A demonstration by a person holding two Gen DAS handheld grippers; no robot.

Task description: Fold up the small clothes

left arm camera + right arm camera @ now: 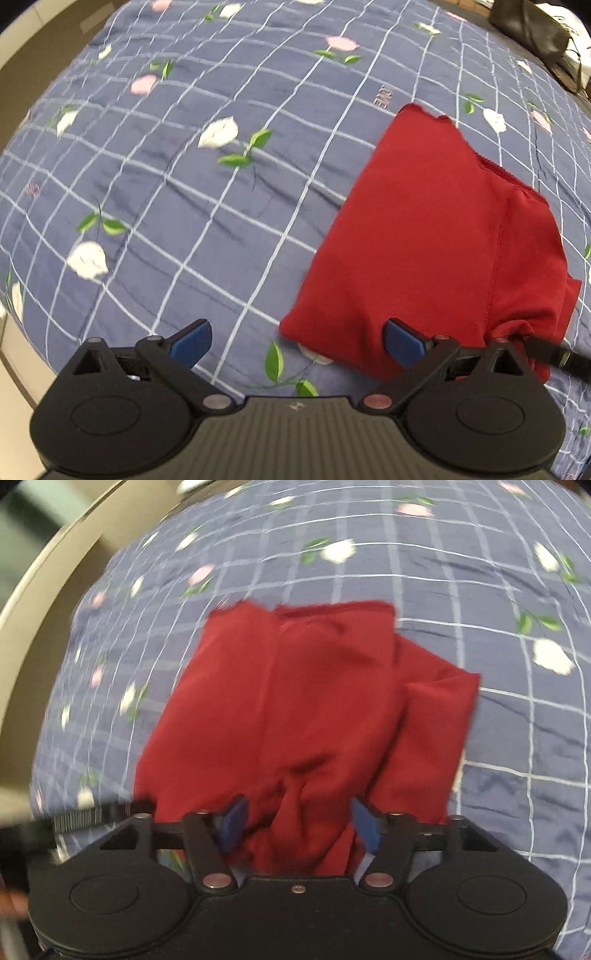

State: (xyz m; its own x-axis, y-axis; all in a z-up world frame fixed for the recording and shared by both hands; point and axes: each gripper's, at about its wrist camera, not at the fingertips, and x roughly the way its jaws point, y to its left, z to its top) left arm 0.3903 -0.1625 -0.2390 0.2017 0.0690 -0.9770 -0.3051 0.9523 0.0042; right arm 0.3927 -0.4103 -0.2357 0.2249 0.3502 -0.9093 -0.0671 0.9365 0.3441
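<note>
Bed: quilted blue bedspread (192, 206), white grid lines with printed flowers and leaves, covers nearly the whole field in both views. Surface soft and faintly creased. A dark bag (528, 26) sits at its far edge in the left wrist view, well apart from the work.

Garment: small red garment (432, 236) lies on the bedspread, partly folded into overlapping layers. Far edges uneven; one flap juts out to the side in the right wrist view, so layers are not squared up.

Right gripper (299, 823): jaws apart, a bunched ridge of the near edge of the cloth rising between the blue pads (232, 823). Cloth looks gathered in the gap, not pinched. View is motion-blurred, so contact with the pads is unclear.

Left gripper (295, 343): jaws wide apart, nothing between them, low over the near corner of the garment; its right pad overlaps the cloth in view, contact not confirmed.

Risks (judgement): closing on the bunched ridge could catch several layers at once and drag the existing fold open. With the left side unpinned, a pull may slide the whole garment over the slick quilt. The stray flap would then fold in crooked.
</note>
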